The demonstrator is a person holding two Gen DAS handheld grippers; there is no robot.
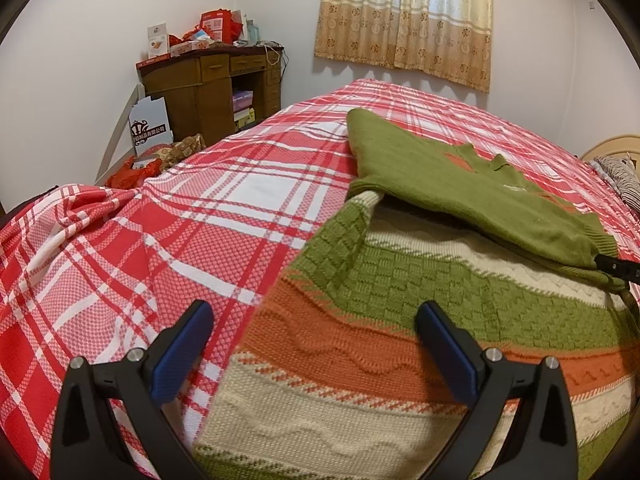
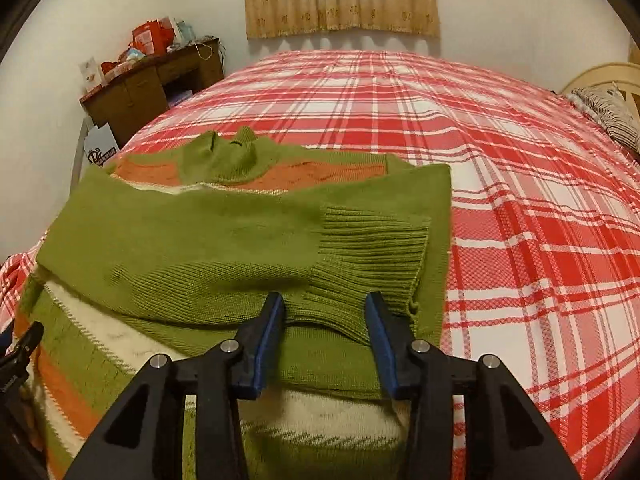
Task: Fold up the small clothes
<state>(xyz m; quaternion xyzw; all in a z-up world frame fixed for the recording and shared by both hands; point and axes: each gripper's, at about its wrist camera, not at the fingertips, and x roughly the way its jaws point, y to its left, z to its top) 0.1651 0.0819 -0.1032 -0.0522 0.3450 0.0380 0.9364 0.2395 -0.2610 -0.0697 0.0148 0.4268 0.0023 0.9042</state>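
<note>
A knitted sweater (image 2: 224, 236) in green, orange and cream bands lies flat on the red plaid bedspread (image 2: 520, 200). Its plain green sleeve (image 2: 192, 240) is folded across the body, with the ribbed cuff (image 2: 368, 256) near the sweater's right edge.

Left gripper (image 1: 314, 336) hangs over the near part of the bed (image 1: 256, 184), jaws wide apart, nothing between the blue pads (image 1: 182, 356). Beneath it lies a knitted sweater (image 1: 360, 320) banded in green, orange and cream, flat on the red-and-white plaid cover. One green sleeve (image 1: 460, 188) is folded across the body. A black gripper tip (image 1: 616, 267) meets the sleeve cuff at the right.
</note>
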